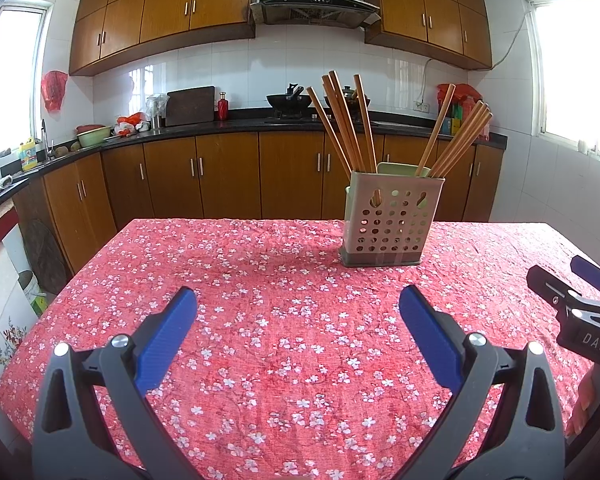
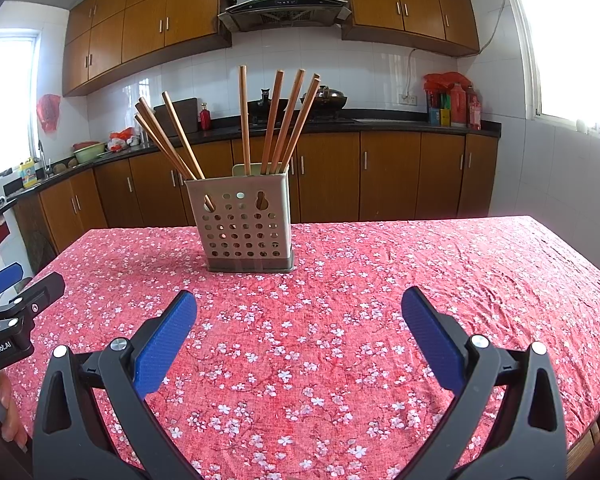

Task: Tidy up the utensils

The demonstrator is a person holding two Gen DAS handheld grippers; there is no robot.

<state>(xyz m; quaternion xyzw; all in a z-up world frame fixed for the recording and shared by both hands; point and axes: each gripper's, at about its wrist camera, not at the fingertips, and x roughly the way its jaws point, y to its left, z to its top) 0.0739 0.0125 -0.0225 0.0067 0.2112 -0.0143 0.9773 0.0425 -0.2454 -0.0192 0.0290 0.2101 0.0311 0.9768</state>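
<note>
A grey perforated utensil holder point(image 1: 392, 220) point(image 2: 246, 222) stands upright on the table with the red flowered cloth point(image 1: 284, 320) point(image 2: 340, 320). Several wooden chopsticks point(image 1: 346, 124) point(image 2: 278, 120) lean out of it in two bunches. My left gripper point(image 1: 298, 300) hovers open over the cloth, in front and to the left of the holder, nothing between its blue pads. My right gripper point(image 2: 299, 302) is also open and empty, in front and to the right of the holder. Each gripper shows at the edge of the other view point(image 1: 576, 296) point(image 2: 12, 300).
Behind the table runs a dark counter point(image 1: 236, 124) with wooden cabinets, a wok point(image 1: 288, 100) on the stove and a sink at the left. A person's fingers point(image 2: 10, 412) hold the left gripper's handle. The table edge point(image 2: 580, 432) is close at the near right.
</note>
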